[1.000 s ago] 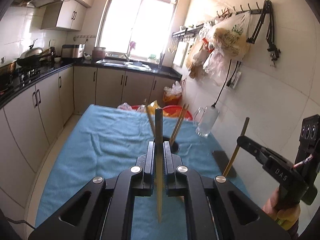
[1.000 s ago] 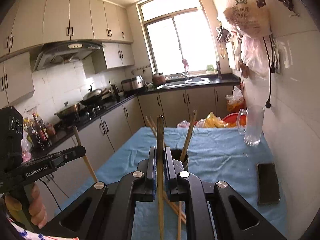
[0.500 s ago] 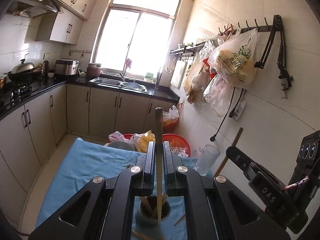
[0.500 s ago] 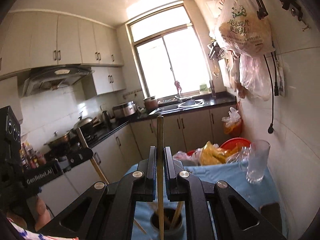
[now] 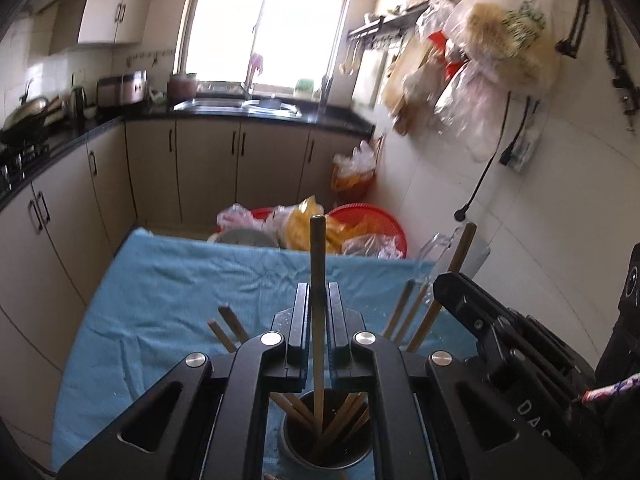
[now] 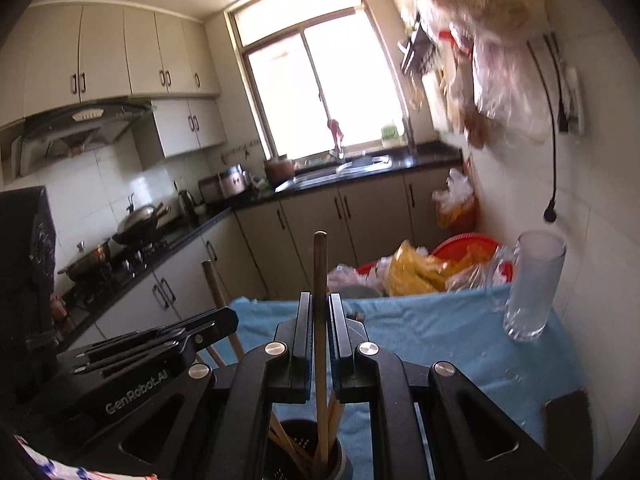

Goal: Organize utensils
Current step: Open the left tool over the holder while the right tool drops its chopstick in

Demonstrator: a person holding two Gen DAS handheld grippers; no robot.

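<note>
My left gripper (image 5: 318, 292) is shut on a wooden chopstick (image 5: 317, 264) held upright, its lower end inside a round metal holder (image 5: 324, 440) that holds several chopsticks. My right gripper (image 6: 319, 300) is shut on another chopstick (image 6: 320, 268), also upright with its lower end in the same holder (image 6: 308, 452). The two grippers are side by side over the holder: the right one shows in the left wrist view (image 5: 500, 340) and the left one in the right wrist view (image 6: 152, 352). The holder stands on a table with a blue cloth (image 5: 168, 280).
A tall clear glass (image 6: 532, 284) stands at the table's far right by the tiled wall. A dark phone (image 6: 568, 416) lies at the right edge. Red basins with plastic bags (image 5: 352, 232) sit beyond the table. Bags (image 5: 500, 48) hang on the right wall.
Both grippers have come down over the holder with their chopsticks, whose lower ends now sit deeper in it. More of the table shows in both views.
</note>
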